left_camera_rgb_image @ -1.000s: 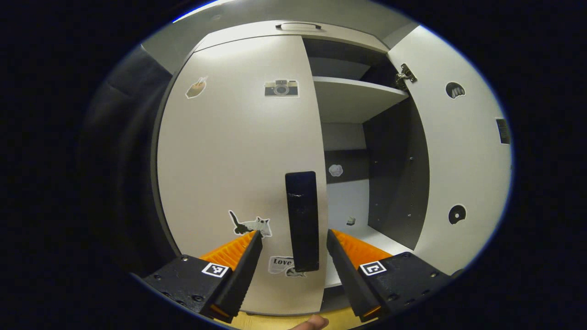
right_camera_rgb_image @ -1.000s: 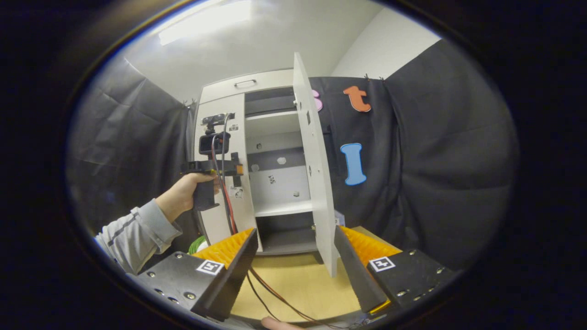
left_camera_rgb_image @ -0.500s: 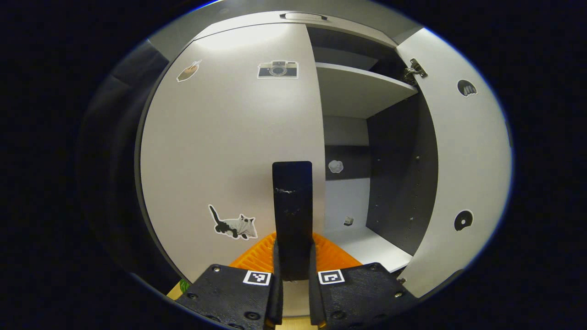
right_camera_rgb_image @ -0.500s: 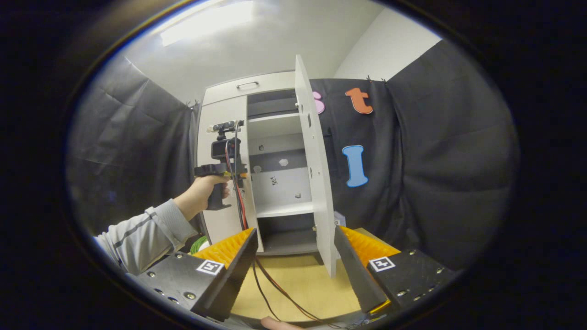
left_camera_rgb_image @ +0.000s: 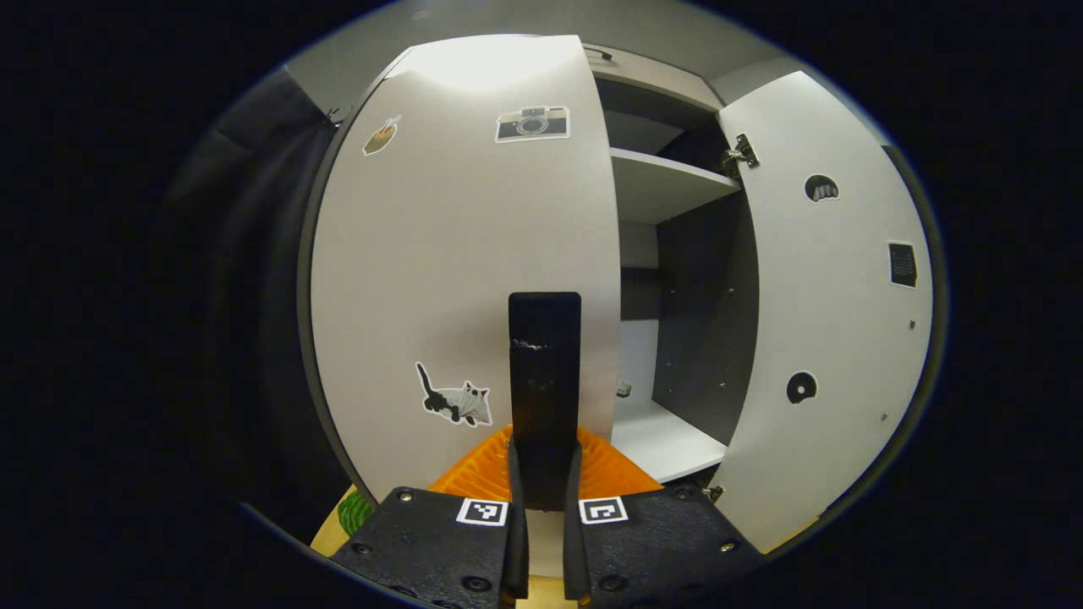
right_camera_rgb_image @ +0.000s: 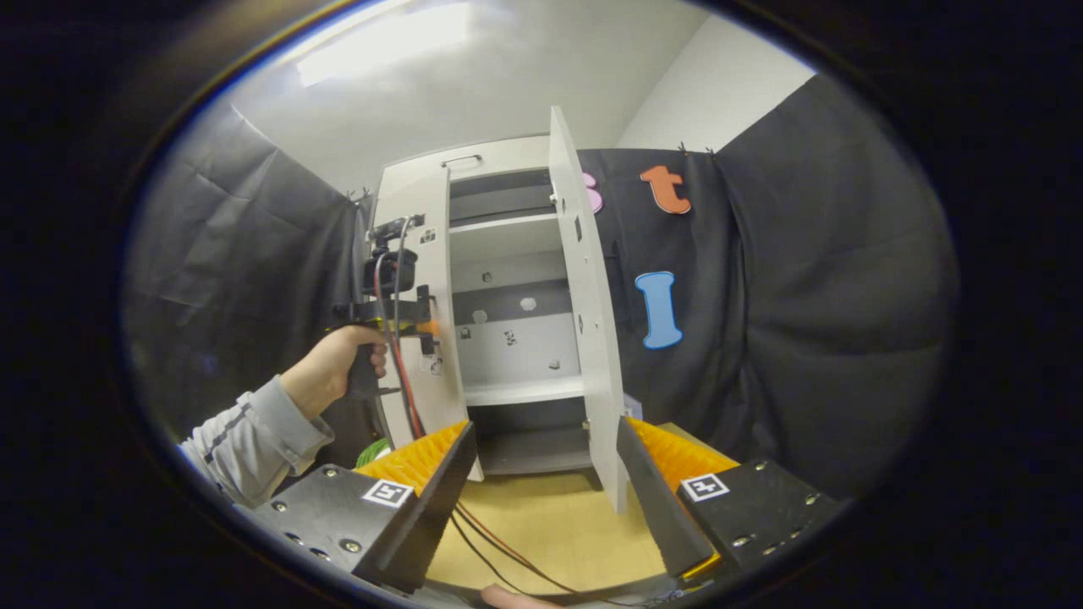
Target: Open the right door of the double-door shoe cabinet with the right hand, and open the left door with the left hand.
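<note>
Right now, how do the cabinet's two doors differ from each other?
The right door stands swung wide open with nothing holding it, while the left door is only slightly ajar. The left hand-held gripper is shut on the left door's black handle; the right hand-held gripper is open, holding nothing. The left door's front carries a cat sticker and a camera sticker. Both are pale flat panels.

We see the left tongs [left_camera_rgb_image: 541, 482] covering the black handle's [left_camera_rgb_image: 544, 372] lower end; the left door [left_camera_rgb_image: 465, 254] hides the cabinet's left half.
</note>
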A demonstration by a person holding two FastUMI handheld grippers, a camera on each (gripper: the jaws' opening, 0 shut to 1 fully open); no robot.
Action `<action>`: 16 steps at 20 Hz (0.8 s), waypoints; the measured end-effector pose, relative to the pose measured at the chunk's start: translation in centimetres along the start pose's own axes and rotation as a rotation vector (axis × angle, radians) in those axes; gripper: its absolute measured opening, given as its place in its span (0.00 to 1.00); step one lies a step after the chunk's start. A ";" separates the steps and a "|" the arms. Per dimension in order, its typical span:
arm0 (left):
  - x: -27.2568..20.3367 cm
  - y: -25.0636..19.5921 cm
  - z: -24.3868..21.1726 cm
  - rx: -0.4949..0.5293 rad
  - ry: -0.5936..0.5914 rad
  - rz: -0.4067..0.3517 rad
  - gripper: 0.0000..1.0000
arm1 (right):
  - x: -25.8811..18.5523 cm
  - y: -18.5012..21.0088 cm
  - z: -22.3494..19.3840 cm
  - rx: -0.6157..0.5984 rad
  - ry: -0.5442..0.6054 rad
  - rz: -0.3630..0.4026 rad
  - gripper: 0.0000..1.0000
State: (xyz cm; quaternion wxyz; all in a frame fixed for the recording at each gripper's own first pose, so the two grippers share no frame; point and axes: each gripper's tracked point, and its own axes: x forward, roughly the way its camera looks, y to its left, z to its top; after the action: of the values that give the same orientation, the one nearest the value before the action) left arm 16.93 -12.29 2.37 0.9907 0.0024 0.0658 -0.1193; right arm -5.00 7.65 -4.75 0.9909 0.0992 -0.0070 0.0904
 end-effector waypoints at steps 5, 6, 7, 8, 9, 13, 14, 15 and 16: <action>-5.4 2.4 0.1 0.030 -0.024 -0.047 0.16 | 0.2 1.0 -0.1 0.000 -0.004 0.004 0.99; -6.5 3.2 0.1 0.035 -0.028 -0.045 0.16 | 0.6 0.9 -0.1 0.001 -0.005 0.000 0.99; -7.5 3.9 0.2 0.039 -0.029 -0.040 0.16 | 0.8 0.8 -0.1 0.004 -0.005 -0.005 0.99; -8.4 4.8 0.3 0.033 -0.033 -0.033 0.16 | 0.6 1.1 -0.2 0.009 -0.004 -0.010 0.99; -9.3 5.7 0.3 0.028 -0.036 -0.026 0.16 | 0.6 1.2 -0.2 0.015 -0.004 -0.014 0.99; -11.5 8.6 0.2 0.061 -0.035 0.009 0.15 | 1.4 1.9 -0.1 0.027 -0.008 -0.014 0.99; -11.9 9.3 0.3 0.065 -0.041 0.014 0.15 | 1.6 2.1 -0.2 0.023 -0.007 -0.014 0.99; -12.2 9.9 0.4 0.061 -0.041 0.021 0.15 | 1.6 2.3 -0.3 0.020 -0.006 -0.012 0.99; -12.4 10.5 0.5 0.057 -0.044 0.032 0.13 | 1.7 2.6 -0.4 0.019 -0.002 -0.009 0.99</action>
State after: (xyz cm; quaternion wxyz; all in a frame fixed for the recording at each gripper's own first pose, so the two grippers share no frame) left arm 7.51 0.80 4.34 0.9932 0.0291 0.0406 -0.1054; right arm -3.77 10.53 -4.59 0.9903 0.1090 -0.0068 0.0857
